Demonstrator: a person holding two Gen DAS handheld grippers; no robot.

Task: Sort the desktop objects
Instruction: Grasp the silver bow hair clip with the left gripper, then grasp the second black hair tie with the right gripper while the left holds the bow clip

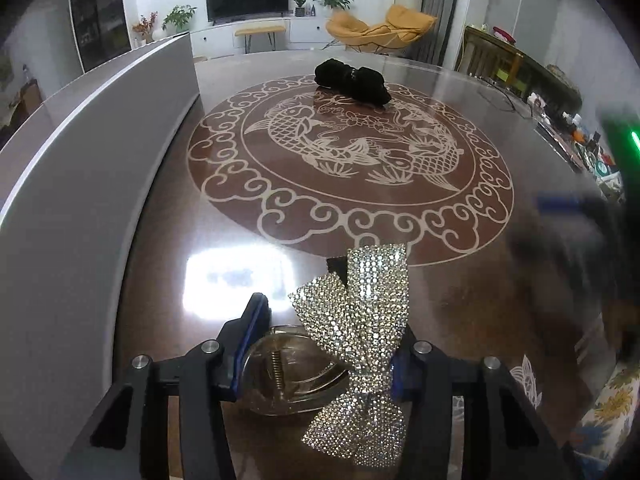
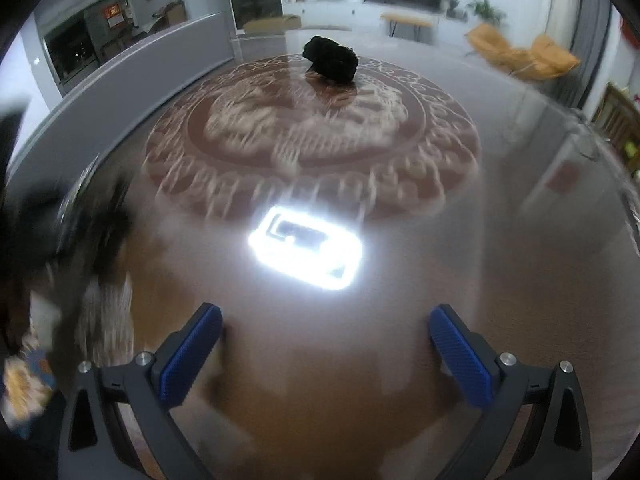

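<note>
Rhinestone bow clip (image 1: pixel 356 344) points away, clamped by left gripper (image 1: pixel 320 344).

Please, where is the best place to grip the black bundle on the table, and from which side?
Probably from above, across the narrow middle of the black bundle: it lies as two soft lobes with a waist between. The open right hand-held gripper is free.

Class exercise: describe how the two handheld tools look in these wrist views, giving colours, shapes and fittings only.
The left tool and right tool match: black angular arms with triangular cut-outs, round silver bolt heads at the joints, and blue ribbed pads lining the fingers. No cables or sleeves show.
</note>
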